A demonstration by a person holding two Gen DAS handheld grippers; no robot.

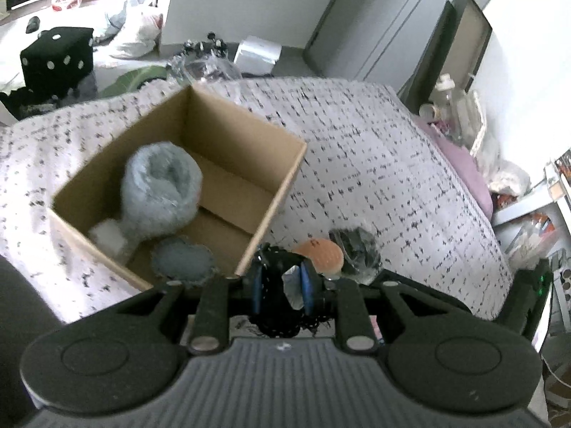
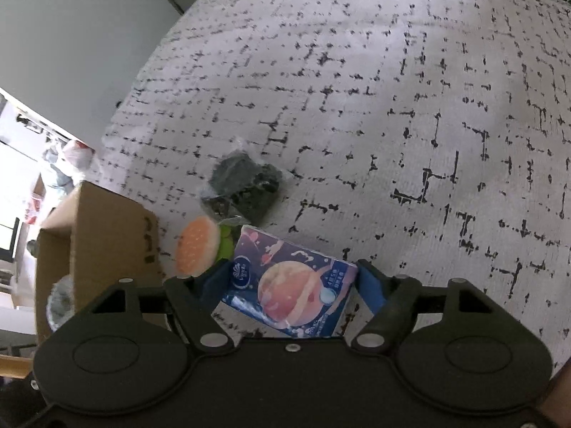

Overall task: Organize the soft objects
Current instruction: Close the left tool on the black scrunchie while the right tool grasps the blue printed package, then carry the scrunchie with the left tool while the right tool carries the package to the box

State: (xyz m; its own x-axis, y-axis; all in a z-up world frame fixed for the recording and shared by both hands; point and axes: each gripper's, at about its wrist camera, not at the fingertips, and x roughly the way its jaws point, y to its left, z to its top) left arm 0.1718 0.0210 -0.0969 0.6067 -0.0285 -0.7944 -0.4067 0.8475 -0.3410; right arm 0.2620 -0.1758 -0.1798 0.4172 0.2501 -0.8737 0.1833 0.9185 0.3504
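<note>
Nearest, the right gripper (image 2: 292,281) has its blue pads clamped on either side of a dark blue tissue packet printed with a pink planet (image 2: 291,285), apparently to carry it boxward. The left gripper (image 1: 282,287), narrowed, pinches a black lacy fabric piece (image 1: 276,260) beside the corner of the brown cardboard box (image 1: 282,192). Just beyond lie an orange round sponge (image 2: 198,246) and a dark bagged bundle (image 2: 242,187) on the patterned bed cover (image 2: 357,71), awaiting collection. Inside the box rest a fluffy grey-blue plush item (image 1: 160,189) and a grey round pad (image 1: 183,258).
</note>
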